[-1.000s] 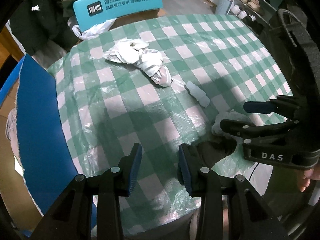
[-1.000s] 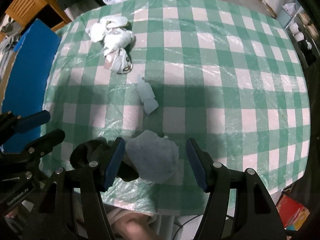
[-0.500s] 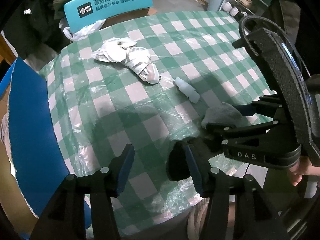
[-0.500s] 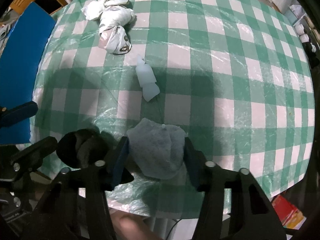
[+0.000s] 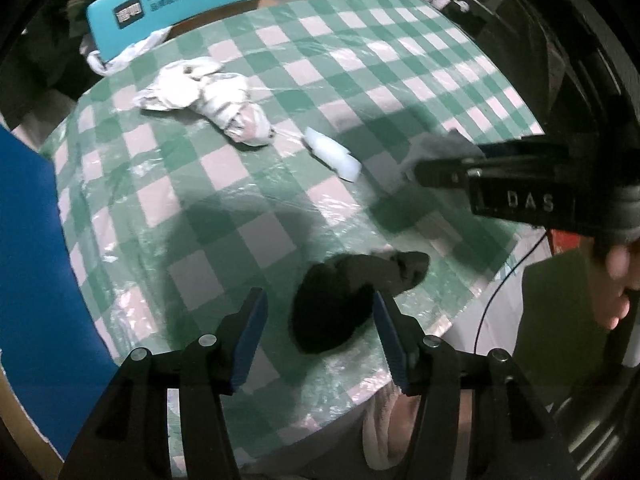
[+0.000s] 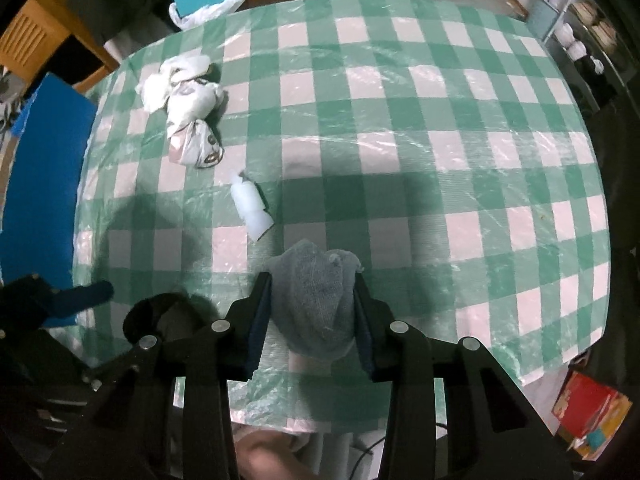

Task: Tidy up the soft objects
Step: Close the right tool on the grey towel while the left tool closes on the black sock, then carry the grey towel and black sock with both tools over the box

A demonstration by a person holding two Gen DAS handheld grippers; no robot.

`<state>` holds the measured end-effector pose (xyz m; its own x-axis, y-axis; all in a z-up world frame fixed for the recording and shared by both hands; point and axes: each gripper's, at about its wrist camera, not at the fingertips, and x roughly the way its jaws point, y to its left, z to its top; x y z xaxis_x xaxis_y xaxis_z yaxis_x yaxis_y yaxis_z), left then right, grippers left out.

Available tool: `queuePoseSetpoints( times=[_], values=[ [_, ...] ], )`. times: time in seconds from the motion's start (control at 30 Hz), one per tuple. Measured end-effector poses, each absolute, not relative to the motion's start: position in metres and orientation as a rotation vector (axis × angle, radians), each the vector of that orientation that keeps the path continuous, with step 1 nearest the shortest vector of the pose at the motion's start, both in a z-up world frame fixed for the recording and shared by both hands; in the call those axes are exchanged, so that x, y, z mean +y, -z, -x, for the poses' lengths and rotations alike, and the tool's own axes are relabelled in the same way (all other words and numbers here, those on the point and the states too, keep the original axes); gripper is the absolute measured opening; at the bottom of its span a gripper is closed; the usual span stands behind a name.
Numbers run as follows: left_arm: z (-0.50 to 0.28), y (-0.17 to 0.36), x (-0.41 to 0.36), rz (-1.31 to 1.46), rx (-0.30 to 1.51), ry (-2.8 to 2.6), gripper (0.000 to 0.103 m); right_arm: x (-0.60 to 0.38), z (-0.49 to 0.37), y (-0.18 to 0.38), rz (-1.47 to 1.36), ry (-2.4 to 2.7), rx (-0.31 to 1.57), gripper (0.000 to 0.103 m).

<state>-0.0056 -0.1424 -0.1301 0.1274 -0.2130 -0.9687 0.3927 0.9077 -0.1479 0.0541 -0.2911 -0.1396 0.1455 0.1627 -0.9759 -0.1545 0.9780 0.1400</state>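
Right gripper (image 6: 312,308) pinching a nubby grey terry cloth (image 6: 316,300), left gripper (image 5: 318,332) spread open — crumpled black sock (image 5: 344,300) between its fingers, glossy plastic-covered gingham tablecloth (image 6: 440,120), knotted white bundle (image 6: 188,116) at ten o'clock.

A: What sits between the left gripper (image 5: 318,334) fingers?

B: A black sock (image 5: 340,300), lying on the checked table (image 5: 248,200) near its edge. The fingers stand apart, the right one touching it.

A: And farther off?

B: A white roll (image 5: 332,154) mid-table, a white bundle (image 5: 212,100) beyond it. At right, the right gripper (image 5: 440,164) with a grey cloth (image 5: 438,146) at its tip.
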Motion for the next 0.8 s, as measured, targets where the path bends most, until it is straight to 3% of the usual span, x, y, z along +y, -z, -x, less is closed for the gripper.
queuePoseSetpoints(
  times=[0.4, 0.7, 0.8],
  values=[
    [0.017, 0.142, -0.168, -0.267, 1.381, 0.527, 0.057, -0.302, -0.047, 0.131, -0.036, -0.230, 1.405, 0.037],
    [0.003, 0.157, -0.162, -0.198, 1.407, 0.504, 0.057, -0.300, -0.047, 0.132, -0.039, -0.235, 1.410, 0.037],
    [-0.001, 0.157, -0.160, -0.181, 1.394, 0.504, 0.046, -0.299, -0.048, 0.133, -0.042, -0.233, 1.412, 0.037]
  ],
)
